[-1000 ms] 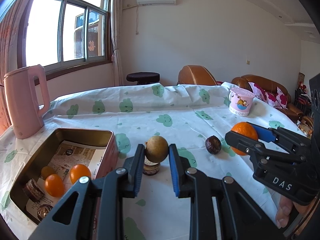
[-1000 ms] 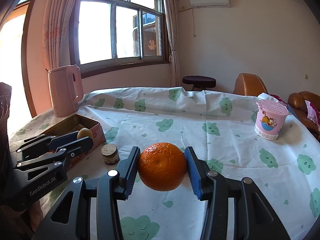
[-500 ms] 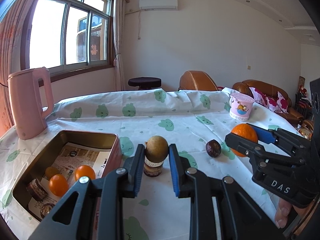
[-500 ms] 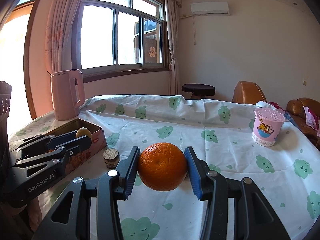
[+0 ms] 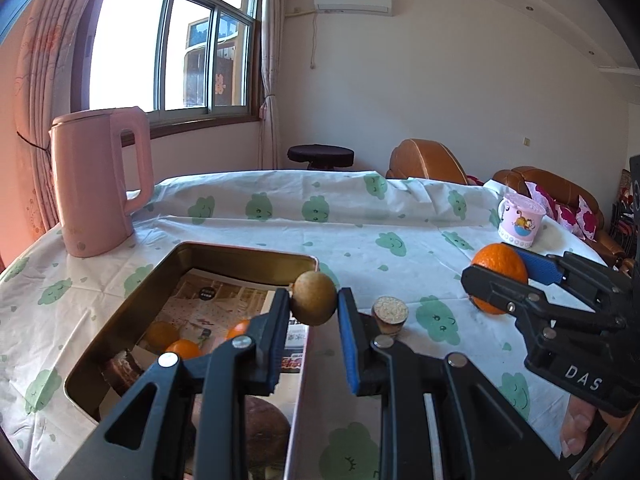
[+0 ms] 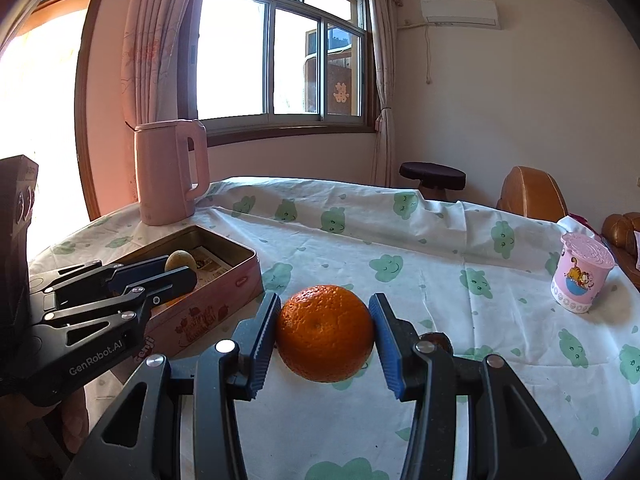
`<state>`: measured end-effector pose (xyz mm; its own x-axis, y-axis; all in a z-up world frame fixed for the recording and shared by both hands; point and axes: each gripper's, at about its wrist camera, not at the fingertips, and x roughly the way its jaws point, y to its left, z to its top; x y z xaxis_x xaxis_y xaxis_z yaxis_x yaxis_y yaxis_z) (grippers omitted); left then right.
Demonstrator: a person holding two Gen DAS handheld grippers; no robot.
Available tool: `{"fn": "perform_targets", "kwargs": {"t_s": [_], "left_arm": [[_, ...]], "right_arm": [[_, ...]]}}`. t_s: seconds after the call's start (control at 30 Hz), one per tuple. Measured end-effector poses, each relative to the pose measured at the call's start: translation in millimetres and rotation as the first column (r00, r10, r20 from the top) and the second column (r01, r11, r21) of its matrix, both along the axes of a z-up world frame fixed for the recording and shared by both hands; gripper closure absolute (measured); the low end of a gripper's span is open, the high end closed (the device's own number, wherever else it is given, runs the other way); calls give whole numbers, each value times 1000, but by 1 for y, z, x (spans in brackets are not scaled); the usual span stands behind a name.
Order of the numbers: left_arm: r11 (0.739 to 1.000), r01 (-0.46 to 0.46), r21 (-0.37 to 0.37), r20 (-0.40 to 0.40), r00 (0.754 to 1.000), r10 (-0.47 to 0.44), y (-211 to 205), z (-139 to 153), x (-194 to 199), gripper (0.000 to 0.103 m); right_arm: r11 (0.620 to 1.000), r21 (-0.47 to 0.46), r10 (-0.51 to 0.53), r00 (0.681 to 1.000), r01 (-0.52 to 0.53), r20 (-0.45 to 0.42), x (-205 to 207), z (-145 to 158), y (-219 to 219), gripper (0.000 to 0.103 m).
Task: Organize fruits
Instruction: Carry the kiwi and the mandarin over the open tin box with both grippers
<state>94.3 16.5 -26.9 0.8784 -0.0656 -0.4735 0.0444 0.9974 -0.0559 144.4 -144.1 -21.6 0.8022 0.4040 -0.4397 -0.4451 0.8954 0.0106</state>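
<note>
- Left wrist view: table (image 5: 248,232) under a cloud-print cloth carries a pink kettle (image 5: 98,180).
- Open tin box (image 5: 240,258) holds small oranges (image 5: 182,348).
- My right gripper (image 6: 325,336) clamps a large orange (image 6: 325,334) above the cloth.
- My left gripper (image 5: 313,300) pinches a brown round fruit (image 5: 313,298) over the tin's near corner.

Tin (image 5: 240,255) open-topped, rear half of floor bare; small oranges (image 5: 182,349) crowd near end. Kettle (image 5: 98,180) blocks desk (image 5: 360,216) corner behind tin. Cork-topped jar (image 5: 390,314) stands just right of tin wall. Cup (image 5: 520,220) at far right edge. Middle of desk unobstructed.
</note>
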Motion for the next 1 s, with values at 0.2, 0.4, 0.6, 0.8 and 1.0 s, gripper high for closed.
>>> {"fn": "perform_targets", "kwargs": {"t_s": [0.2, 0.4, 0.6, 0.8, 1.0], "left_arm": [[1000, -31, -1, -7, 1000, 31, 22, 2, 3, 77], [997, -75, -8, -33, 997, 74, 49, 2, 12, 77], [994, -105, -5, -61, 993, 105, 67, 0, 20, 77], [993, -119, 0, -92, 989, 118, 78, -1, 29, 77], [991, -133, 3, -122, 984, 133, 87, -3, 37, 77]], "right_arm": [[998, -20, 53, 999, -53, 5, 6, 8, 30, 55], [994, -42, 98, 995, -98, 6, 13, 10, 58, 55], [990, -47, 130, 991, -130, 0, 21, 11, 78, 55], [986, -54, 157, 988, -158, -9, 29, 8, 96, 55], [984, -53, 170, 985, -171, -19, 36, 3, 113, 55]]}}
